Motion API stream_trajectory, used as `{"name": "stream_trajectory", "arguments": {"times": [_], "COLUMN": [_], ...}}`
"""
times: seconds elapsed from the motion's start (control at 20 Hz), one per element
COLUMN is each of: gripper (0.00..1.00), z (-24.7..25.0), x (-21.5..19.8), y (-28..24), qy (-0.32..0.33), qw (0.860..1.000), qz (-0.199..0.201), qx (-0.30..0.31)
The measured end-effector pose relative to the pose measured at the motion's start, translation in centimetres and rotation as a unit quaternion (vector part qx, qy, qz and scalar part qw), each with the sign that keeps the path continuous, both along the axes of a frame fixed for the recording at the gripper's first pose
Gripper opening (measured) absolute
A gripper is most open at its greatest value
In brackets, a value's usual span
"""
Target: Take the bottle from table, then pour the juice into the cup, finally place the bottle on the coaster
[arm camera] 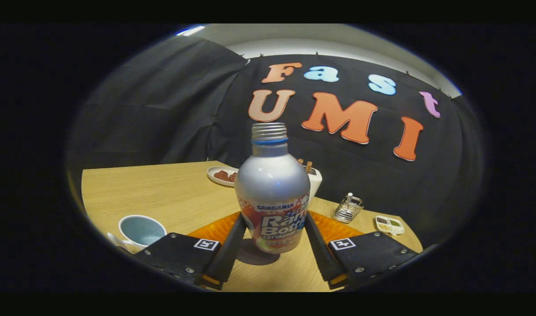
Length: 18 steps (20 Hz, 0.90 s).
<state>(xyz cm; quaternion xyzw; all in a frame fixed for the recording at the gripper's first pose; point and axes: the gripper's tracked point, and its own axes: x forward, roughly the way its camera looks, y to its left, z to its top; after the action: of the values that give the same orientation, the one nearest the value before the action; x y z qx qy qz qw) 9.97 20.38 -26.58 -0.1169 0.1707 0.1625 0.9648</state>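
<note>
A silver bottle (272, 188) with an uncapped threaded neck and a printed label stands upright between my fingers. My gripper (275, 219) is shut on the bottle, one finger pressing each side of its lower body. Its shadow lies on the wooden table (162, 193) just under its base, so it seems slightly lifted. An orange coaster (215, 230) lies right behind the bottle and spreads out past both fingers. A pale blue cup (141, 230) with a white handle sits on the table beside my left finger.
Beyond the bottle are a white plate of red food (223, 175) and a white holder with sticks (314, 177). Farther right stand a small wire rack (347, 210) and a small white dish (390, 224) near the table's edge.
</note>
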Motion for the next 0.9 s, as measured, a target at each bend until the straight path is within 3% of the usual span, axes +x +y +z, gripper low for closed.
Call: {"name": "stream_trajectory", "arguments": {"times": [0.9], "gripper": [0.77], "z": [-5.8], "x": [-0.8], "y": [0.3], "qy": [0.137], "qw": [0.986], "qz": [-0.030], "qx": [0.091]}}
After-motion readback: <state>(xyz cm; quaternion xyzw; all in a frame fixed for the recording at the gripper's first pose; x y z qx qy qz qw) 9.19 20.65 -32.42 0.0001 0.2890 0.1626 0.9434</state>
